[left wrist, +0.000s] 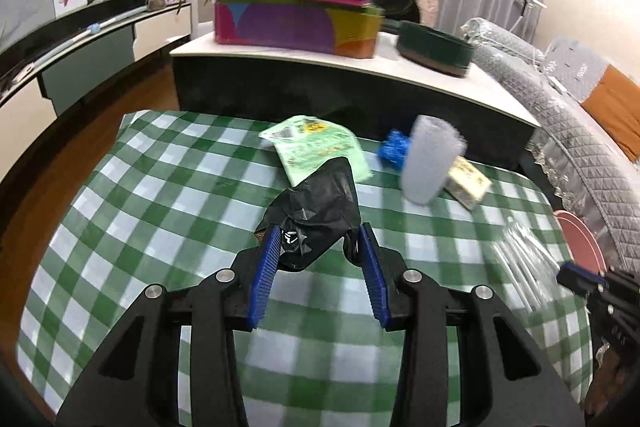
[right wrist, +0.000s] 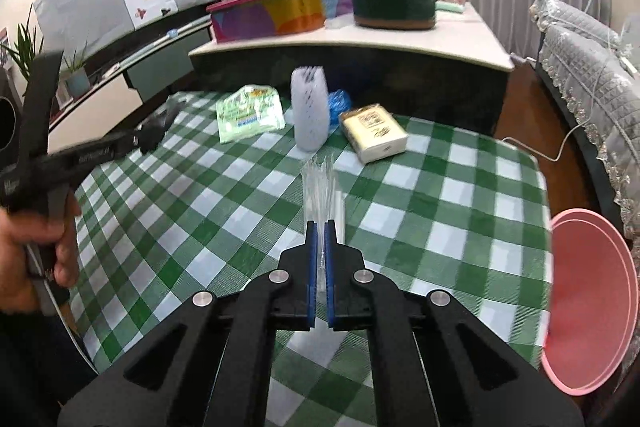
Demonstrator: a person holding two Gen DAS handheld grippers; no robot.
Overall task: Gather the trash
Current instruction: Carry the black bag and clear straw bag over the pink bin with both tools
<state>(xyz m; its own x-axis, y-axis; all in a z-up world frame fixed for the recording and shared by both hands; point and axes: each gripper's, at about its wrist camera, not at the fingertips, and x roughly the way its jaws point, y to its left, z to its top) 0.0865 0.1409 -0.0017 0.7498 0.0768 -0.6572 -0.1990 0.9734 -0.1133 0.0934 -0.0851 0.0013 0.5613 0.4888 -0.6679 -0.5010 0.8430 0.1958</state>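
Left tool (left wrist: 318, 241) clamped on crumpled black wrapper (left wrist: 316, 211), right tool (right wrist: 319, 233) pinched tight on clear plastic wrap (right wrist: 320, 187), both held above checked worktop (right wrist: 440, 195), prob. for carrying to pink bin (right wrist: 592, 299) beside worktop edge.

The left gripper (left wrist: 318, 239) pinches a crumpled black wrapper (left wrist: 316, 211) between its blue pads, above the green checked tablecloth (left wrist: 168, 187). Beyond the wrapper lies a light green packet (left wrist: 316, 147). Right of the wrapper stands a white foam sleeve (left wrist: 428, 159), with a blue wad (left wrist: 394, 147) and a yellow tissue pack (left wrist: 468, 181) touching it. Clear plastic (left wrist: 520, 259) and the right gripper (left wrist: 580, 277) are further right.
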